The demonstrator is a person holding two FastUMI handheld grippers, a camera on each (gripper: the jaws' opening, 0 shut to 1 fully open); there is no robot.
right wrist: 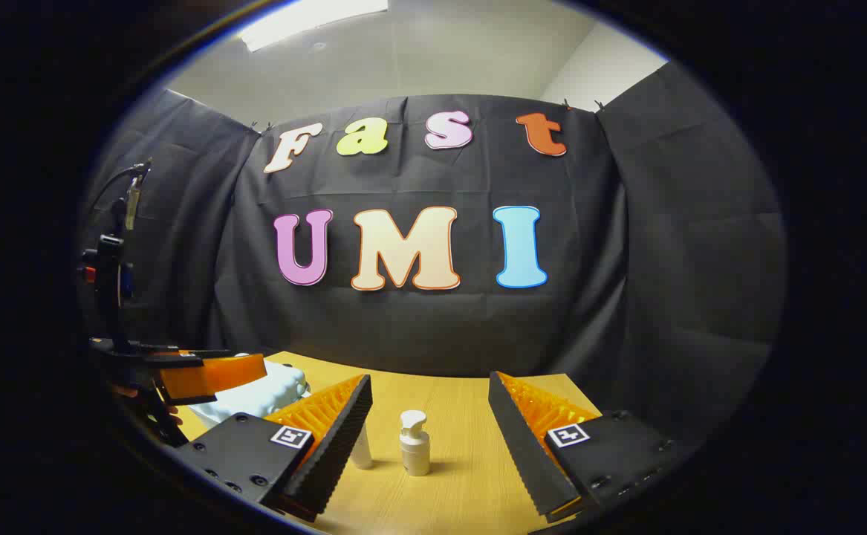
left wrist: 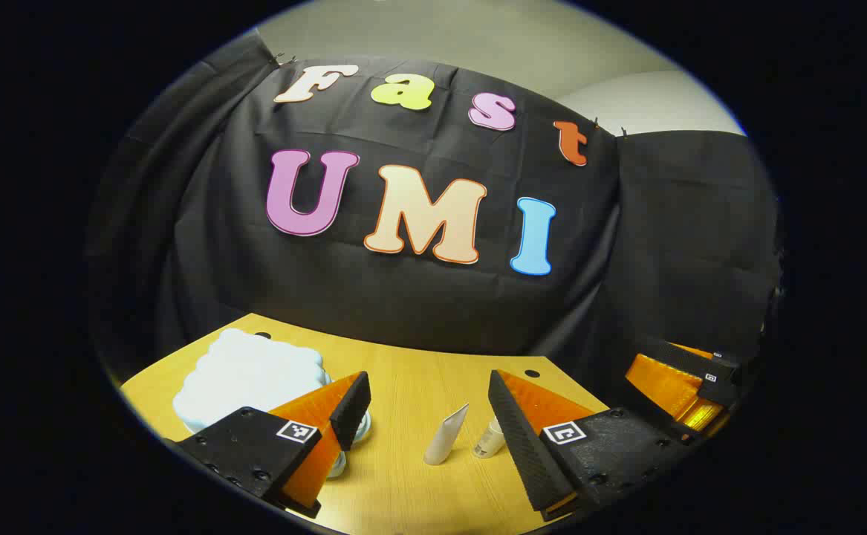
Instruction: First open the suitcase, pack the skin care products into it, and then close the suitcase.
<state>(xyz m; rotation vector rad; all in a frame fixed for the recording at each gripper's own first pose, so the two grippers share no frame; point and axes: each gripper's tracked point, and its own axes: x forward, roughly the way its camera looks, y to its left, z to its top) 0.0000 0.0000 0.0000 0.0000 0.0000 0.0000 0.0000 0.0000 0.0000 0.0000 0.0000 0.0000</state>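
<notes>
A pale blue ribbed suitcase [left wrist: 251, 379] lies closed on the wooden table [left wrist: 411, 386] at the left; it also shows in the right gripper view [right wrist: 262, 394]. A white tube [left wrist: 446, 435] and a small white pump bottle [left wrist: 489, 438] stand on the table. My left gripper [left wrist: 428, 401] is open above the table, the tube between its fingers but untouched. In the right gripper view the pump bottle [right wrist: 414, 443] stands upright between the open fingers of my right gripper [right wrist: 429, 405], with the tube [right wrist: 362, 449] partly hidden behind the left finger.
The other gripper [left wrist: 689, 386] shows at the right edge of the left gripper view, and the left gripper [right wrist: 203, 375] shows at the left of the right gripper view above the suitcase. Black cloth walls close the table's back and sides. Two cable holes [left wrist: 531, 373] mark the table's back edge.
</notes>
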